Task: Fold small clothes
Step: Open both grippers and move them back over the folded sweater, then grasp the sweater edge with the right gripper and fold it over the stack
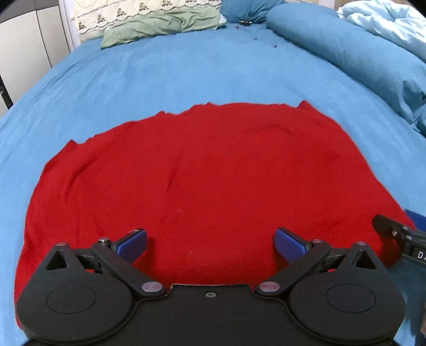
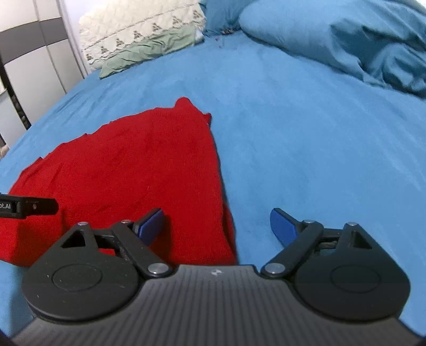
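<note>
A red knit garment (image 1: 202, 173) lies flat on the blue bed sheet (image 1: 165, 77). My left gripper (image 1: 210, 243) is open and empty, its blue pads (image 1: 133, 244) just above the garment's near edge. My right gripper (image 2: 217, 226) is open and empty, straddling the garment's right edge (image 2: 133, 170): its left pad (image 2: 151, 223) is over the red cloth, its right pad (image 2: 282, 226) over bare sheet. The right gripper's finger shows at the right edge of the left wrist view (image 1: 394, 231); the left gripper's finger shows at the left edge of the right wrist view (image 2: 34, 206).
A rolled blue duvet (image 1: 346, 53) lies along the right side of the bed. A green pillow (image 1: 159, 26) and a cream patterned quilt (image 1: 127, 10) sit at the head. A white wardrobe (image 1: 29, 42) stands past the bed's left edge.
</note>
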`<state>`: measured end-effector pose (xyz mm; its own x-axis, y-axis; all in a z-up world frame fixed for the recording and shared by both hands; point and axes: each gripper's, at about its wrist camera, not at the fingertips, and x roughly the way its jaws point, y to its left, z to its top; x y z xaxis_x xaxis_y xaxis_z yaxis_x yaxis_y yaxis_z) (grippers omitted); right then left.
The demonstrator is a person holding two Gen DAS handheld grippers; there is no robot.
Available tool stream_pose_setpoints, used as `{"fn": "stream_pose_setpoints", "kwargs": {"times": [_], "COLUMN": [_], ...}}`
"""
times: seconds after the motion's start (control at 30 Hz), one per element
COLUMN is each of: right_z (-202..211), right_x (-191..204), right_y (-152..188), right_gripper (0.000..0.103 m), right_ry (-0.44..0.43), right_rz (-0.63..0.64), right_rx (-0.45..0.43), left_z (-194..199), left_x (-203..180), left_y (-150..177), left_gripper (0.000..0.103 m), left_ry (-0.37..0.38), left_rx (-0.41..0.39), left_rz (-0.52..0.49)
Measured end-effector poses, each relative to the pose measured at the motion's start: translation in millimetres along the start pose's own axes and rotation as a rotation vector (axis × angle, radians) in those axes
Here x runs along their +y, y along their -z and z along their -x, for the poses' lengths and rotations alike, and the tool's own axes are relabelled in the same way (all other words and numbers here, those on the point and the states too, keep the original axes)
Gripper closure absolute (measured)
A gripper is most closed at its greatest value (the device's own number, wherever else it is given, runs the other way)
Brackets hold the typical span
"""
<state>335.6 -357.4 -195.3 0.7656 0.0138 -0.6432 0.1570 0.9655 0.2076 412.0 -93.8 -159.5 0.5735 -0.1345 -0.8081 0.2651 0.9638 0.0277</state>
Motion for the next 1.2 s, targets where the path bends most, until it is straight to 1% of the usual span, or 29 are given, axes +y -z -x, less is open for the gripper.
{"fn": "stream_pose_setpoints", "kwargs": {"times": [0.03, 0.07, 0.1, 0.17, 0.23, 0.33, 0.4, 0.5, 0.63, 0.73, 0.8, 0.83, 0.9, 0.97, 1.03, 1.1, 1.13, 1.17, 1.2], "right_z": [-4, -8, -10, -16, -20, -25, -26, -25, -19, -2, 12, 19, 28, 33, 29, 16, 4, -9, -26], "right_x": [2, 4, 7, 12, 15, 10, 7, 8, 15, 26, 43, 60, 96, 150, 203, 267, 297, 321, 345], "right_y": [-1, -1, -2, -4, -7, -14, -18, -23, -43, -65, -84, -94, -108, -115, -112, -94, -81, -67, -48], "right_gripper": [0.007, 0.012, 0.021, 0.027, 0.034, 0.047, 0.062, 0.072, 0.075, 0.076, 0.076, 0.076, 0.077, 0.077, 0.077, 0.077, 0.077, 0.077, 0.077], "right_ry": [-0.009, -0.025, -0.041, -0.075, -0.099, -0.136, -0.157, -0.161, -0.149, -0.218, -0.287, -0.328, -0.403, -0.493, -0.567, -0.621, -0.633, -0.625, -0.596], "right_rz": [0.016, 0.036, 0.061, 0.114, 0.133, 0.082, 0.051, 0.028, -0.047, -0.114, -0.142, -0.128, -0.082, 0.006, 0.113, 0.263, 0.343, 0.407, 0.469], "right_rx": [-0.007, -0.014, -0.021, -0.014, -0.007, 0.018, 0.037, 0.068, 0.12, 0.084, 0.05, 0.029, 0.01, 0.007, 0.023, 0.073, 0.125, 0.185, 0.253], "left_z": [-3, -5, -7, -11, -15, -19, -23, -27, -30, -19, 3, 15, 38, 56, 69, 73, 73, 72, 70], "left_x": [2, 4, 6, 9, 11, 14, 13, 12, 13, 21, 34, 43, 66, 94, 122, 146, 155, 163, 170], "left_y": [0, 0, 0, -2, -2, -3, -3, -4, -8, -10, -9, -7, 0, 12, 30, 50, 59, 69, 79], "left_gripper": [0.0, 0.0, 0.0, 0.0, 0.0, 0.0, 0.0, 0.0, 0.0, 0.0, 0.0, 0.0, 0.0, 0.0, 0.0, 0.0, 0.0, 0.0, 0.0], "left_ry": [0.005, 0.013, 0.022, 0.021, 0.022, 0.027, 0.026, 0.018, 0.017, 0.041, 0.039, 0.03, 0.005, -0.026, -0.056, -0.073, -0.074, -0.07, -0.061], "left_rx": [0.008, 0.015, 0.021, 0.031, 0.04, 0.058, 0.071, 0.084, 0.105, 0.112, 0.063, 0.038, 0.015, -0.006, -0.016, -0.004, 0.002, 0.009, 0.016], "left_rz": [0.005, 0.011, 0.02, 0.032, 0.044, 0.064, 0.065, 0.066, 0.078, 0.081, 0.058, 0.043, 0.015, 0.013, 0.025, 0.045, 0.053, 0.063, 0.078]}}
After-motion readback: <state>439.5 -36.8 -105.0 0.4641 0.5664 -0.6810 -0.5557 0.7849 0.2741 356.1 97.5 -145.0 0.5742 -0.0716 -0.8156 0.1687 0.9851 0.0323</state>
